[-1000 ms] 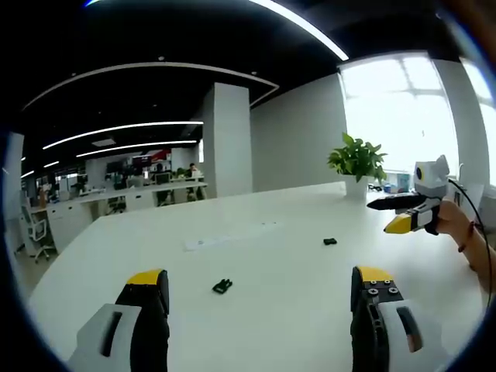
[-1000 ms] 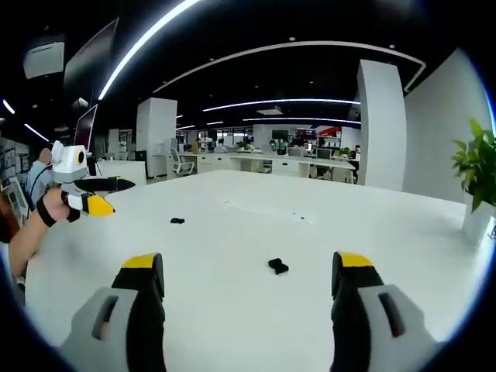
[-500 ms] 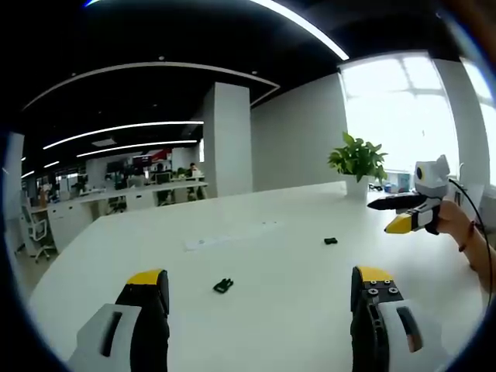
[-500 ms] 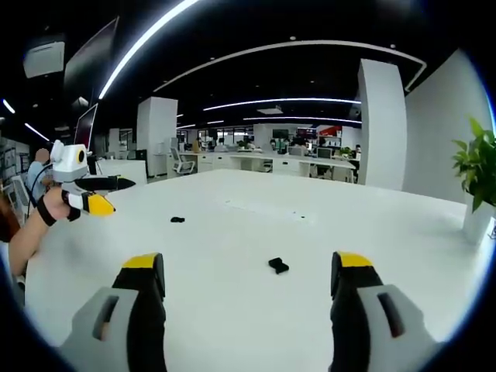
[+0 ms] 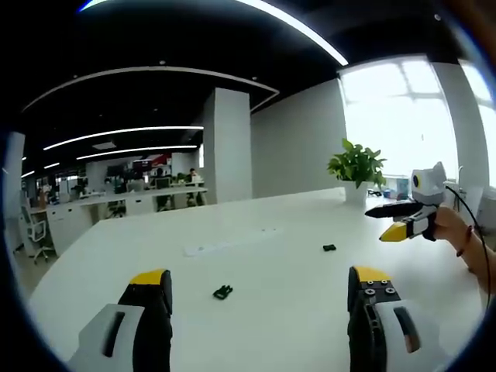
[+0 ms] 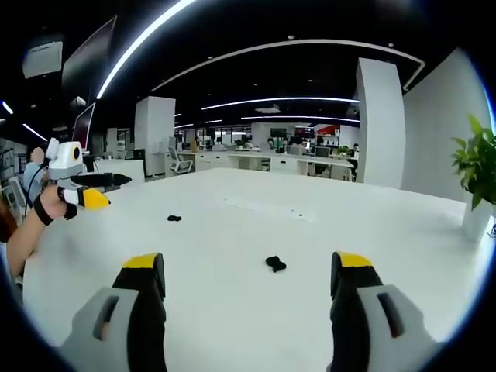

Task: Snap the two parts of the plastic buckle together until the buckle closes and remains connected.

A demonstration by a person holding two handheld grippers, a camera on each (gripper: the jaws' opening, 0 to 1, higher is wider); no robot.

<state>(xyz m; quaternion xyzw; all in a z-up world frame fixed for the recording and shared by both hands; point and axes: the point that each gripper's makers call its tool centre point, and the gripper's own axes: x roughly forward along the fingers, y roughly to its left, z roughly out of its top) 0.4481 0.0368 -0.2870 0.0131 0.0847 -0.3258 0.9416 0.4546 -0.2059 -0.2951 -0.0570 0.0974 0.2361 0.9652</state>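
Left gripper [image 5: 260, 283] jaws apart, empty. Right gripper [image 6: 248, 267] jaws apart, empty. Buckle parts [image 5: 223, 292] [image 5: 329, 248] lie separated on table [image 5: 271, 310], toward 12 o'clock

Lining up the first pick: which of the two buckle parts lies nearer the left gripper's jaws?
The buckle part lying between the open jaws of the left gripper, low in its view. The other part sits farther across the table, toward the right gripper.
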